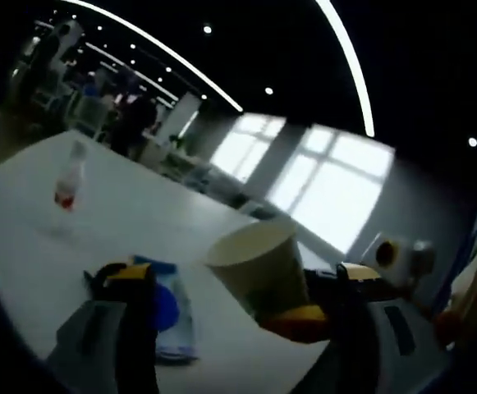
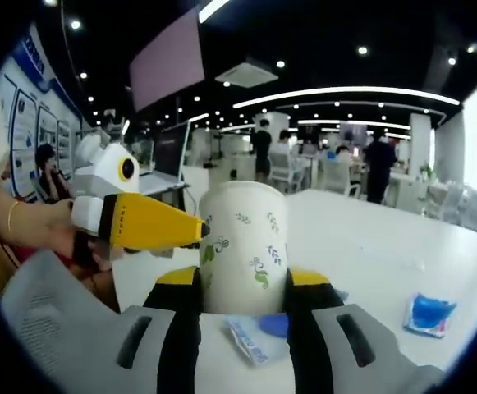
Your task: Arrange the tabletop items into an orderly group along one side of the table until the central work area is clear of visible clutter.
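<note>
A white paper cup (image 2: 245,246) with green leaf prints stands upright between the jaws of my right gripper (image 2: 242,289), which is shut on its lower part. My left gripper's yellow finger (image 2: 152,222) comes in from the left, and its tip reaches the cup's side. In the left gripper view the same cup (image 1: 254,267) leans in front of my left gripper (image 1: 242,277). Its jaws stand wide apart with nothing clamped between them. A yellow finger (image 1: 300,322) of the right gripper sits at the cup's base.
On the white table (image 2: 361,238) a blue-and-clear packet (image 2: 259,332) lies under the cup, and another blue packet (image 2: 427,316) lies at the right. A small bottle (image 1: 70,176) with a red label stands far off. People and desks fill the room behind.
</note>
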A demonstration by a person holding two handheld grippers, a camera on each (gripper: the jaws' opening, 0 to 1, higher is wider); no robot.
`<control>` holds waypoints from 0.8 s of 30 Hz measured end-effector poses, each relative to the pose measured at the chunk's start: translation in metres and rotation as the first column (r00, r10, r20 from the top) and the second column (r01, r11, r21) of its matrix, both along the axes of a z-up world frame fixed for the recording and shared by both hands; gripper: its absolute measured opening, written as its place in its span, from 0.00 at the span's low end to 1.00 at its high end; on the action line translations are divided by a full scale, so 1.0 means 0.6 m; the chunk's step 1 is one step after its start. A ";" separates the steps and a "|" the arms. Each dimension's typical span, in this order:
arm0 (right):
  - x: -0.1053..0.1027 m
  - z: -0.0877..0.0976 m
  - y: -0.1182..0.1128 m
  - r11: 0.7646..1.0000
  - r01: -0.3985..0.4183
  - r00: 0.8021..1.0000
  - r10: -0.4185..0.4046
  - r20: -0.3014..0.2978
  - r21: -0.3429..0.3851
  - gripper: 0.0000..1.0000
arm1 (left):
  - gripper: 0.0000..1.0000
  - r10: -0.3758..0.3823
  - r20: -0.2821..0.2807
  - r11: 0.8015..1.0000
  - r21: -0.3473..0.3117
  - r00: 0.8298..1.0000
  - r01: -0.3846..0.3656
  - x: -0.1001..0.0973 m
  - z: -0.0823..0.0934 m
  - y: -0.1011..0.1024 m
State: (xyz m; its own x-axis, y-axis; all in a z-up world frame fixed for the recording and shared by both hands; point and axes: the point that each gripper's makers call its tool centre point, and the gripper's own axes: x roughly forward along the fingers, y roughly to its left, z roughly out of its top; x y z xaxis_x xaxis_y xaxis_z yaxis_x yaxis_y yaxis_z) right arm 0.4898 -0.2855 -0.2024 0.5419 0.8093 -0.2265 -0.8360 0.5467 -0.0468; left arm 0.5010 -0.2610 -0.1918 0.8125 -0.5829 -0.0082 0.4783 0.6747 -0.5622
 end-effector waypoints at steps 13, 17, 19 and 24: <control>-0.014 0.009 0.009 1.000 -0.009 0.999 0.008 0.035 0.013 0.40 | 0.55 -0.116 -0.021 0.990 -0.088 0.993 0.114 -0.022 0.010 -0.033; -0.017 0.009 0.009 1.000 -0.011 0.999 0.010 0.038 0.015 0.40 | 0.47 -0.129 -0.024 0.986 -0.112 0.991 0.125 -0.023 0.013 -0.036; -0.018 0.008 0.008 1.000 -0.010 0.999 0.010 0.038 0.016 0.40 | 0.43 -0.132 -0.026 0.985 -0.117 0.991 0.128 -0.022 0.014 -0.035; -0.020 0.010 0.005 1.000 -0.009 0.999 0.008 0.048 0.018 0.40 | 0.42 -0.139 -0.035 0.983 -0.126 0.990 0.134 -0.023 0.013 -0.037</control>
